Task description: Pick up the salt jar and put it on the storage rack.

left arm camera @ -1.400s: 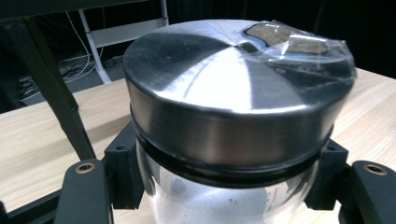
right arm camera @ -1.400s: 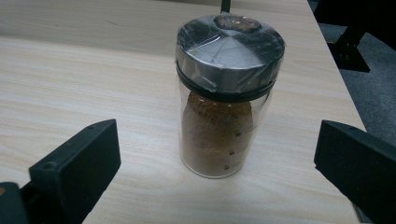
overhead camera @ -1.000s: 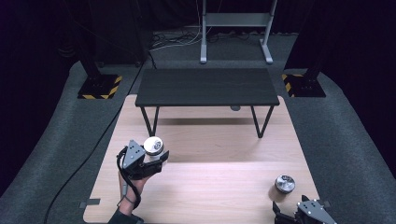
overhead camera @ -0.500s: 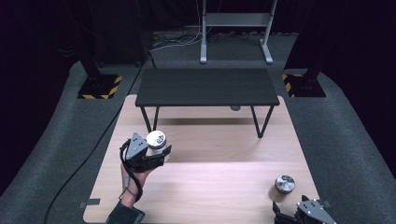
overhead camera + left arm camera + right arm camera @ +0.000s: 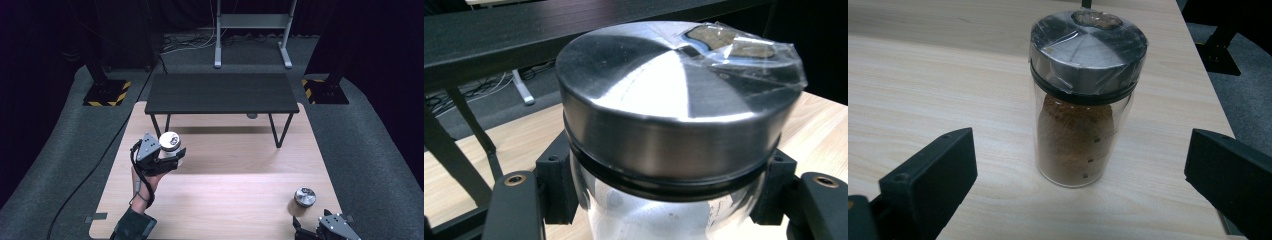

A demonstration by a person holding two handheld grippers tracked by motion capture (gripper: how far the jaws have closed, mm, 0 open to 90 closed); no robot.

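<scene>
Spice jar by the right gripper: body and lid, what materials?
Spice jar: body looks like clear glass or hard plastic, since the brown powder shows through. Lid looks like brushed metal with radial sheen, covered by crinkled clear film. A black ring sits under it, likely rubber.

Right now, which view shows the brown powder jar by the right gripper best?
The right gripper view: the brown powder jar stands upright between its open jaws. The high view shows only its small metal lid.

2 jars (image 5: 170, 141) (image 5: 304, 196), 2 grippers (image 5: 161, 159) (image 5: 320, 231), 1 black bench (image 5: 220, 93).
</scene>
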